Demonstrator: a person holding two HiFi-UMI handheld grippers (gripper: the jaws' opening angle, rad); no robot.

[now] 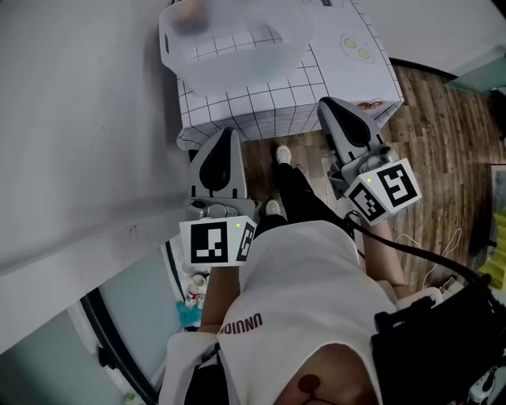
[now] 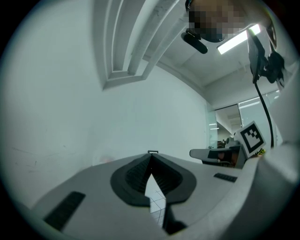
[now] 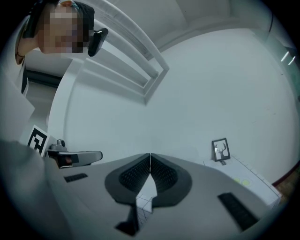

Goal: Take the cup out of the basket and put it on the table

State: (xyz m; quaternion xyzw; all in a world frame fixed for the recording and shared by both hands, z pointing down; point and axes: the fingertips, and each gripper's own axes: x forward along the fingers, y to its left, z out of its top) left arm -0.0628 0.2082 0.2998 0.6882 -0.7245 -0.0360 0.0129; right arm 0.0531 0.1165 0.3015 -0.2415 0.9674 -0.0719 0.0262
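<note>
A translucent white basket (image 1: 237,43) stands on the grid-patterned table (image 1: 348,75) at the top of the head view. A blurred pinkish shape (image 1: 188,12) shows inside its far left corner; I cannot tell whether it is the cup. My left gripper (image 1: 229,133) is held short of the table's near edge, its jaws shut with nothing between them (image 2: 151,154). My right gripper (image 1: 326,103) reaches the table's near right edge, also shut and empty (image 3: 150,155). Both point up toward the wall in their own views.
A grey wall (image 1: 79,142) runs along the left. A small framed deer picture (image 3: 221,150) stands on the table against the wall. Two green round marks (image 1: 356,47) lie on the cloth. Wooden floor (image 1: 443,134) is to the right; the person's shoes (image 1: 283,154) are by the table.
</note>
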